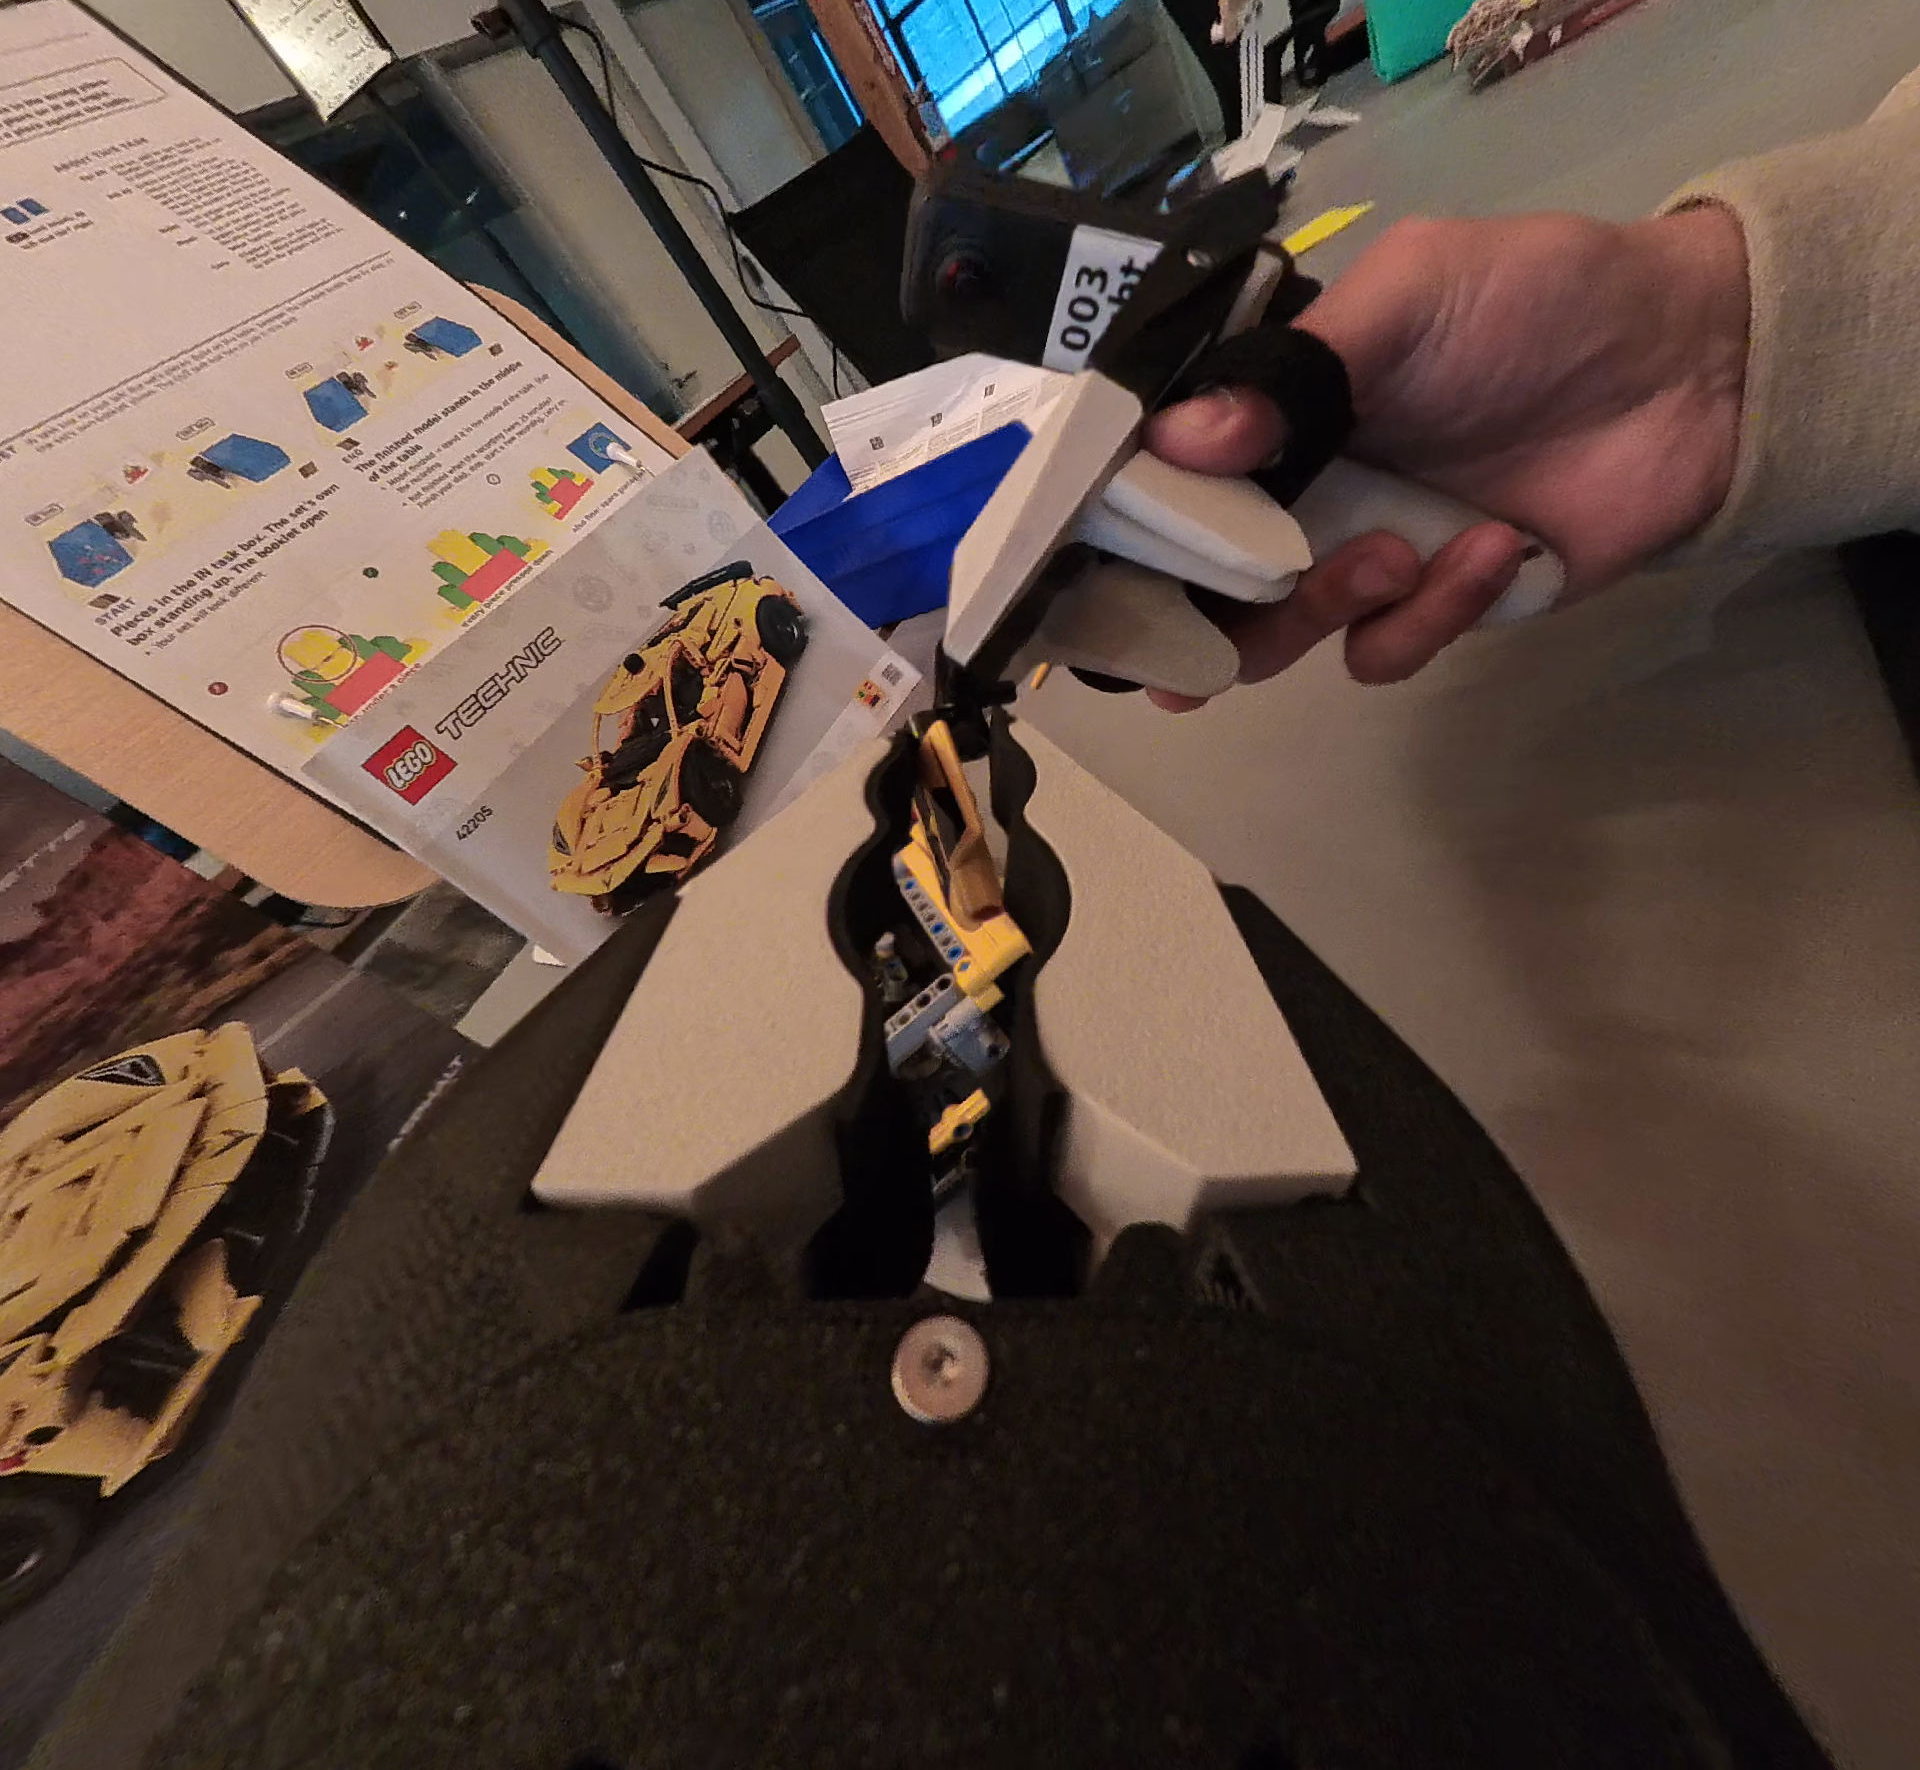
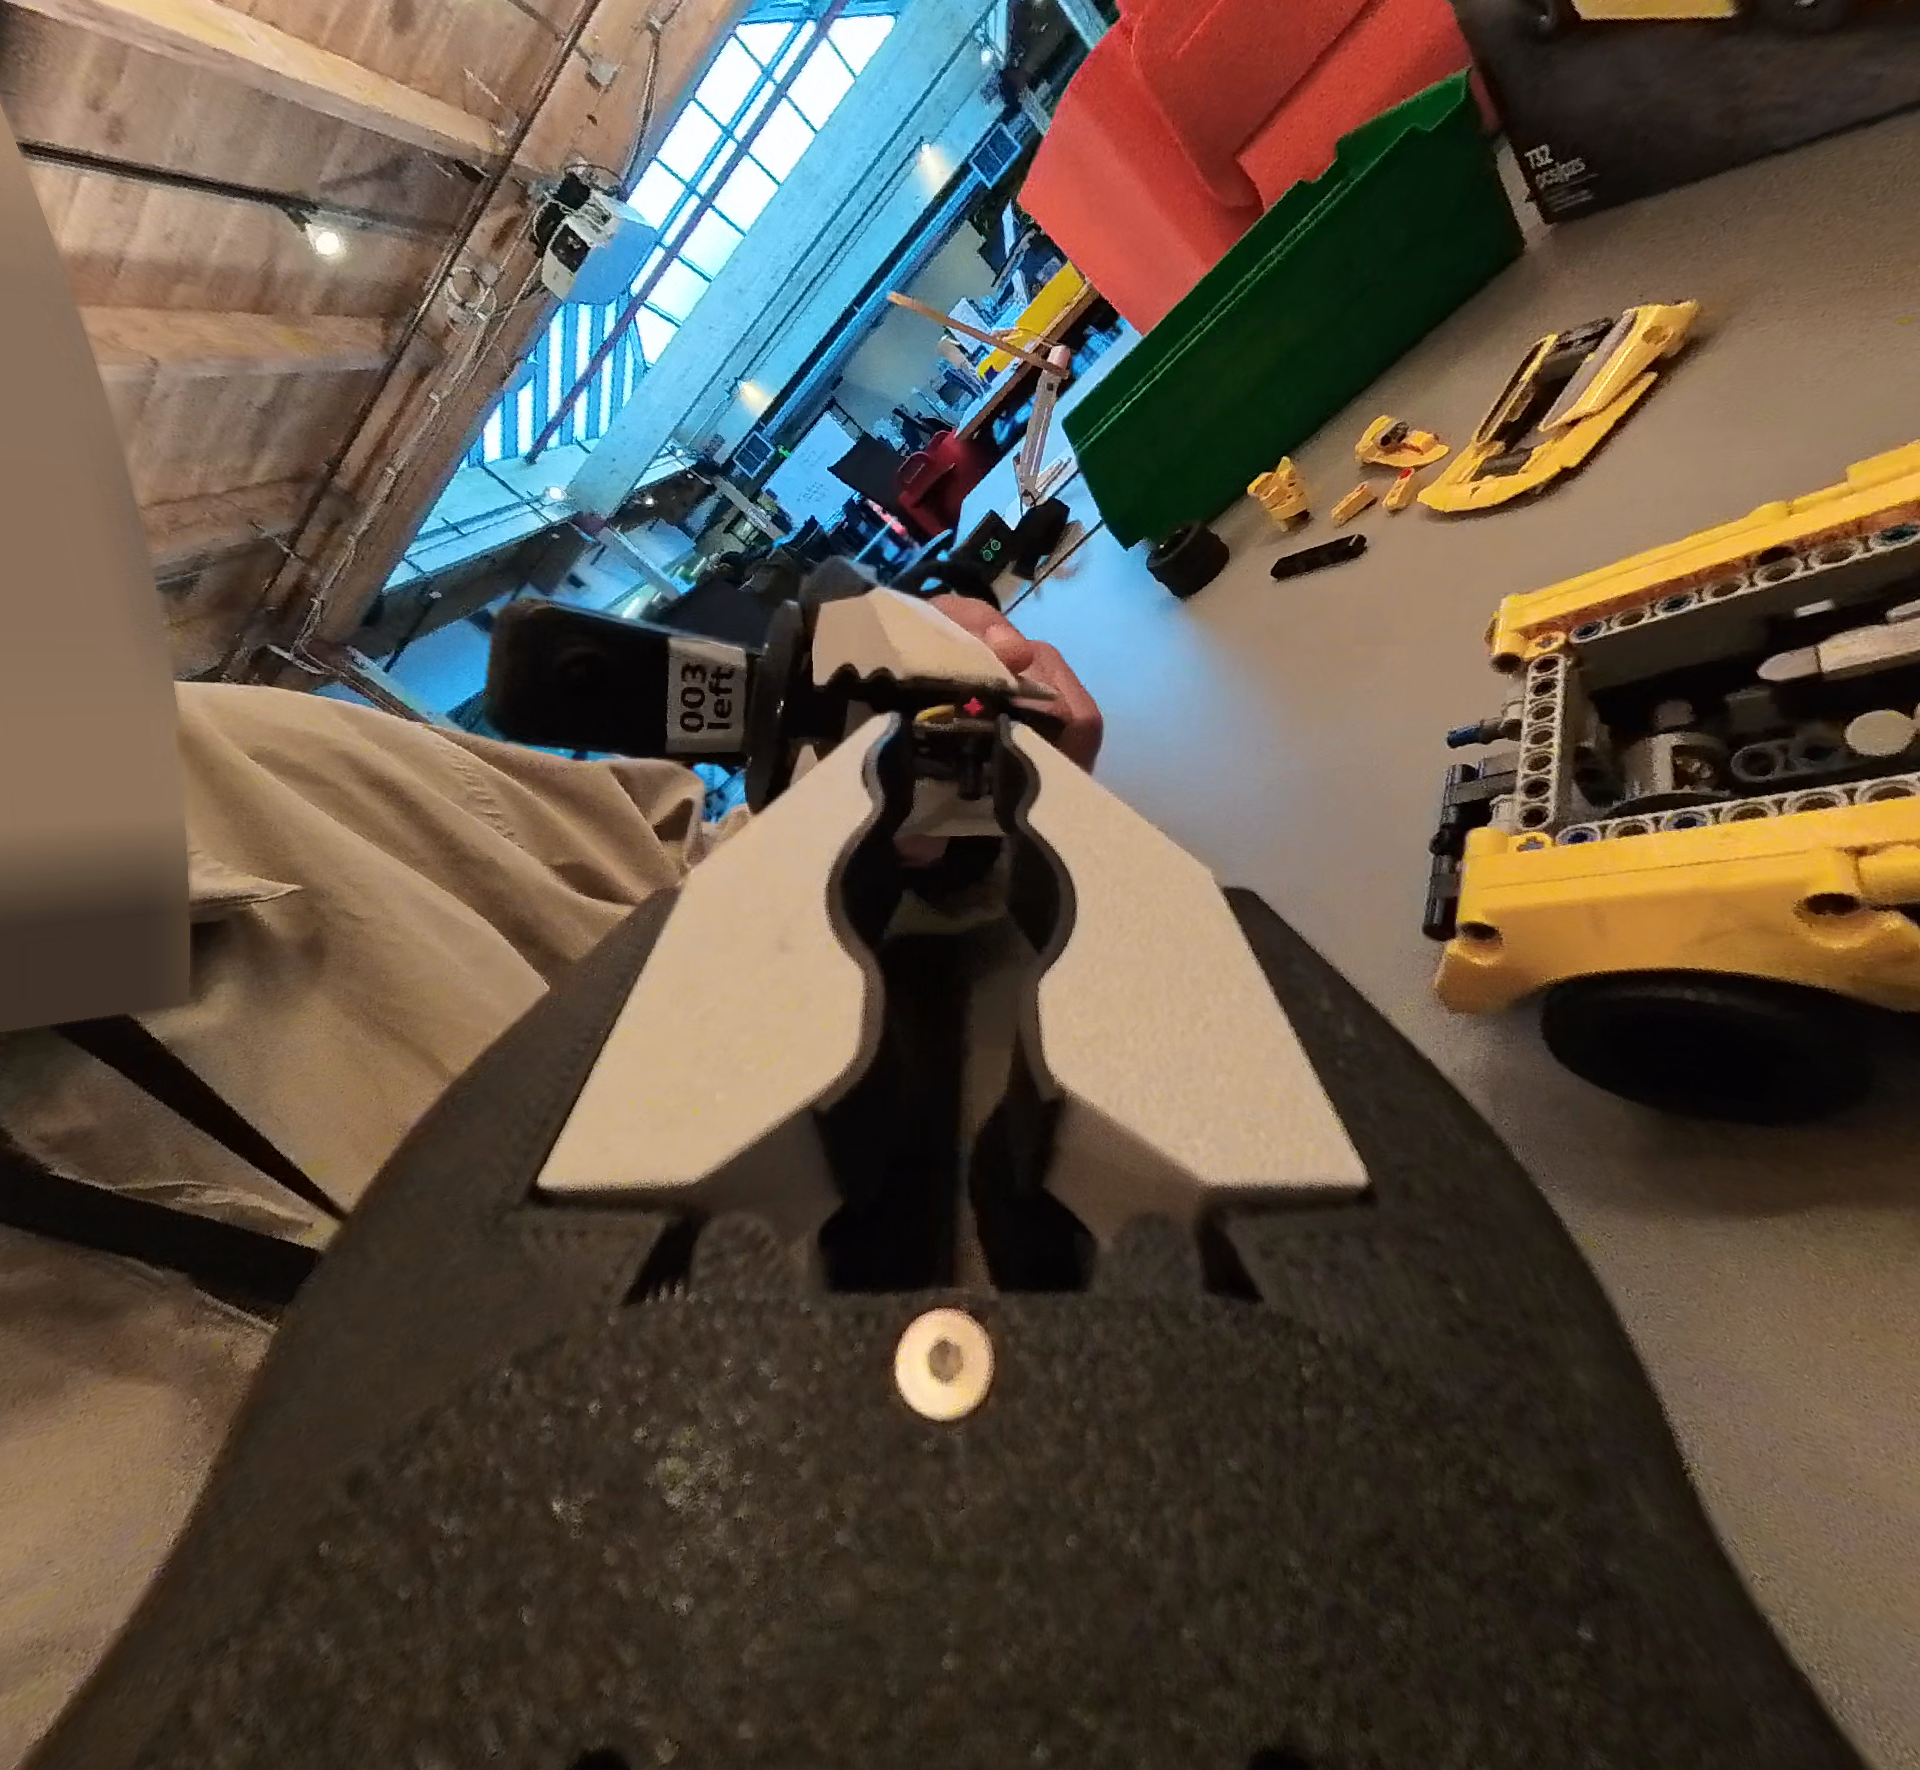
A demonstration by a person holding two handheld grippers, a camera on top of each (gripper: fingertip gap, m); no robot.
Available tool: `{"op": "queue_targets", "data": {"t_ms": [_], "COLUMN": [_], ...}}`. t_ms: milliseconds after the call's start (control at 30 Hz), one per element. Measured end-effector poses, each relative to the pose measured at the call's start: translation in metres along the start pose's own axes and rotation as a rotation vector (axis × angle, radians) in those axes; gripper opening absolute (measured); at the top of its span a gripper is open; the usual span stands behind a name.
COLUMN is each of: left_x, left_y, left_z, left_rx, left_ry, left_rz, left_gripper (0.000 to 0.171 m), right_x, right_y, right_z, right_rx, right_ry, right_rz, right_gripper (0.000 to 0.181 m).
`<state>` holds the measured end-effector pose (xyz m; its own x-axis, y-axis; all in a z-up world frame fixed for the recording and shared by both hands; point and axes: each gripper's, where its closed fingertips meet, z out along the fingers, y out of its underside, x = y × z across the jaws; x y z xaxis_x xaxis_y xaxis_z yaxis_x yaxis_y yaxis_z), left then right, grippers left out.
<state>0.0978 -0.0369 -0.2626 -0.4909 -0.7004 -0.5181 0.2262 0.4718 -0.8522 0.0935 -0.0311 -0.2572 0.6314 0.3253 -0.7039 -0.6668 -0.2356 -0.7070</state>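
In the left wrist view my left gripper (image 1: 951, 733) is shut on a yellow and grey brick assembly (image 1: 961, 873) that lies lengthwise between its fingers. My right gripper (image 1: 971, 692), held in a hand (image 1: 1507, 411), comes in from the upper right. Its tips pinch a small black piece (image 1: 961, 697) at the far end of that assembly. In the right wrist view my right gripper (image 2: 951, 733) is closed to a narrow gap on that small dark and yellow part. It meets the left gripper (image 2: 925, 676) tip to tip above the grey table (image 2: 1299, 733).
An instruction booklet (image 1: 623, 712) and a printed sheet on a board (image 1: 239, 390) stand at the left, with a blue bin (image 1: 894, 515) behind. A yellow car chassis (image 2: 1683, 785), loose yellow panels (image 2: 1538, 411), a black wheel (image 2: 1190, 557), a green bin (image 2: 1299, 349) and the set box (image 2: 1662, 6) lie to the right. My two grippers' fingertips are within a few centimetres of each other.
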Motion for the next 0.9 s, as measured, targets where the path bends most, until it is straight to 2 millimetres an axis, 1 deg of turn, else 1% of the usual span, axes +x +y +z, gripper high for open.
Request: {"op": "queue_targets", "data": {"t_ms": [100, 200, 367, 433, 700, 767, 833, 900], "left_x": [-0.001, -0.002, -0.003, -0.003, -0.003, -0.004, -0.002, 0.0], "left_y": [-0.003, -0.003, -0.004, -0.003, 0.002, 0.002, 0.01, 0.026], "left_z": [-0.001, 0.0, 0.002, 0.002, 0.007, 0.007, 0.01, 0.014], "left_rx": [0.018, 0.014, 0.021, 0.024, 0.001, 0.013, 0.005, -0.066], "left_ry": [0.001, -0.011, -0.019, -0.009, -0.043, -0.033, -0.001, -0.029], "left_rz": [-0.025, -0.023, -0.042, -0.06, 0.0, -0.034, -0.093, -0.07], "left_gripper": [0.013, 0.013, 0.012, 0.013, 0.01, 0.01, 0.011, 0.011], "right_x": [-0.004, -0.002, -0.002, -0.001, 0.004, 0.004, 0.012, 0.026], "right_y": [-0.002, -0.003, -0.007, -0.006, -0.012, -0.011, -0.006, 0.0], "right_z": [0.001, -0.001, -0.002, -0.002, -0.007, -0.007, -0.007, -0.007], "right_rx": [0.006, 0.016, 0.026, 0.017, 0.06, 0.055, 0.027, -0.005], "right_ry": [0.002, -0.019, -0.001, 0.01, 0.0, 0.011, 0.044, 0.153], "right_rz": [-0.032, 0.009, -0.005, -0.01, 0.049, 0.042, 0.062, 0.027], "right_gripper": [0.012, 0.011, 0.012, 0.012, 0.011, 0.012, 0.013, 0.013]}}
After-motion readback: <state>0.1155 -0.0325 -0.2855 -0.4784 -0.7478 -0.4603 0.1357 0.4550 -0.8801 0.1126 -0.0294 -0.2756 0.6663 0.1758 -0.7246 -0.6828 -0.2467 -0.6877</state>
